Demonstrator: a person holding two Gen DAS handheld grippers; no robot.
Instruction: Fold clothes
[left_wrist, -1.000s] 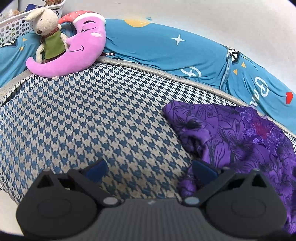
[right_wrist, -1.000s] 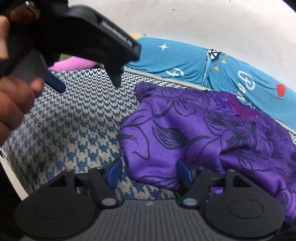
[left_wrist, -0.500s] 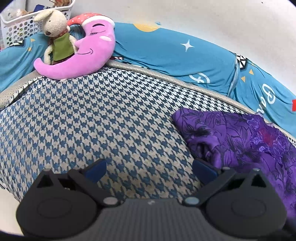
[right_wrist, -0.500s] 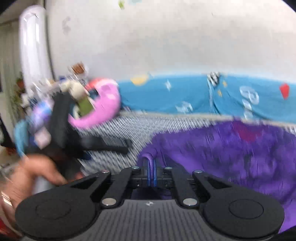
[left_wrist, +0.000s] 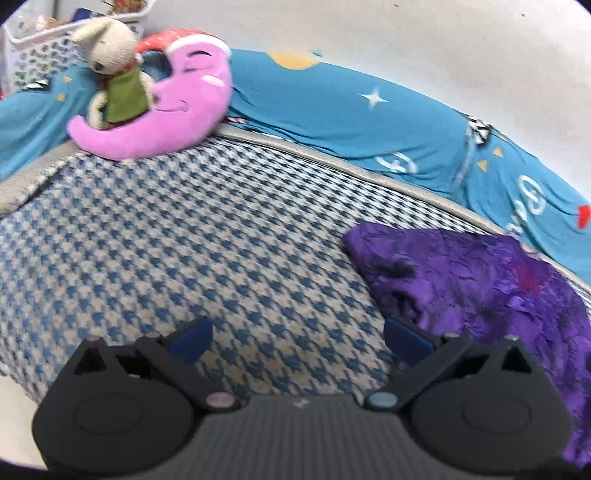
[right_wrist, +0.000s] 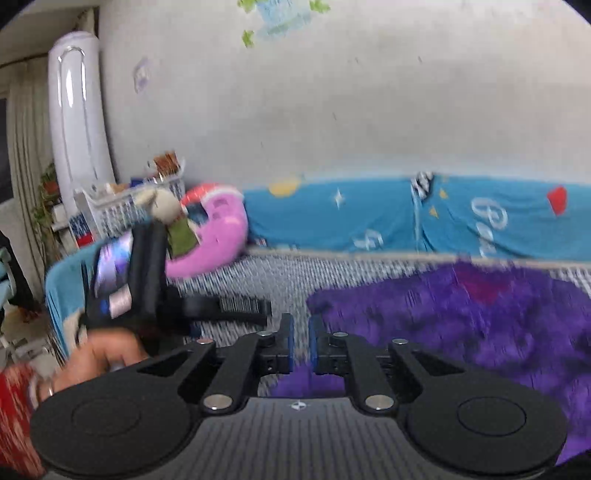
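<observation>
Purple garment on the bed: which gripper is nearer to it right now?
Right. The right gripper sits at the purple garment, its near edge showing below the nearly closed fingers. The left gripper is open over the houndstooth cover, left of the garment.

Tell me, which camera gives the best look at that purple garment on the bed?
The left wrist view. There the purple garment lies fairly sharp on the houndstooth bed cover, its crumpled edge and dark floral print readable. The right wrist view shows more of its spread, but motion blur smears it, and the right gripper covers its near edge.
</observation>
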